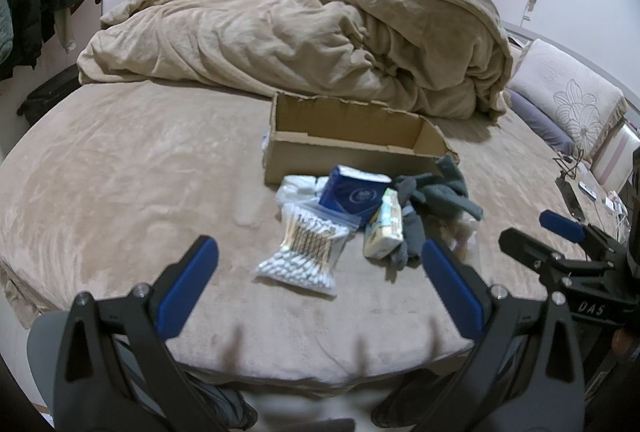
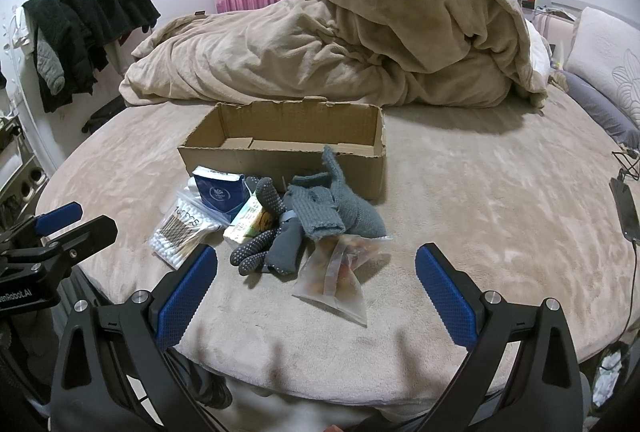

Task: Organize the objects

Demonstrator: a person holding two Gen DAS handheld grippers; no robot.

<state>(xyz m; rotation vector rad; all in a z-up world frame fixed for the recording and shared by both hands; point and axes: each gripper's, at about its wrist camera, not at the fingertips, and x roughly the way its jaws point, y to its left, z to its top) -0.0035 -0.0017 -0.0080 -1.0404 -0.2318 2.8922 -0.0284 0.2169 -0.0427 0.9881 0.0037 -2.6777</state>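
Observation:
An open cardboard box (image 1: 352,155) (image 2: 288,167) stands on the bed, nothing visible inside it. In front of it lies a small pile: a bag of cotton swabs (image 1: 304,248) (image 2: 180,234), a blue tissue pack (image 1: 356,193) (image 2: 220,191), a pale green packet (image 1: 386,228) (image 2: 246,222), grey socks (image 1: 432,199) (image 2: 320,207) and a clear bag of sweets (image 2: 340,272). My left gripper (image 1: 320,256) hovers open over the bed's near edge, short of the swabs. My right gripper (image 2: 316,264) hangs open too, just before the socks and sweets. Neither touches anything.
A crumpled beige duvet (image 1: 320,39) (image 2: 360,43) fills the back of the bed (image 1: 120,171). Pillows (image 1: 568,91) lie at the right, dark clothes (image 2: 92,15) hang at the left. A phone and cables (image 2: 624,207) rest on the bed's right edge.

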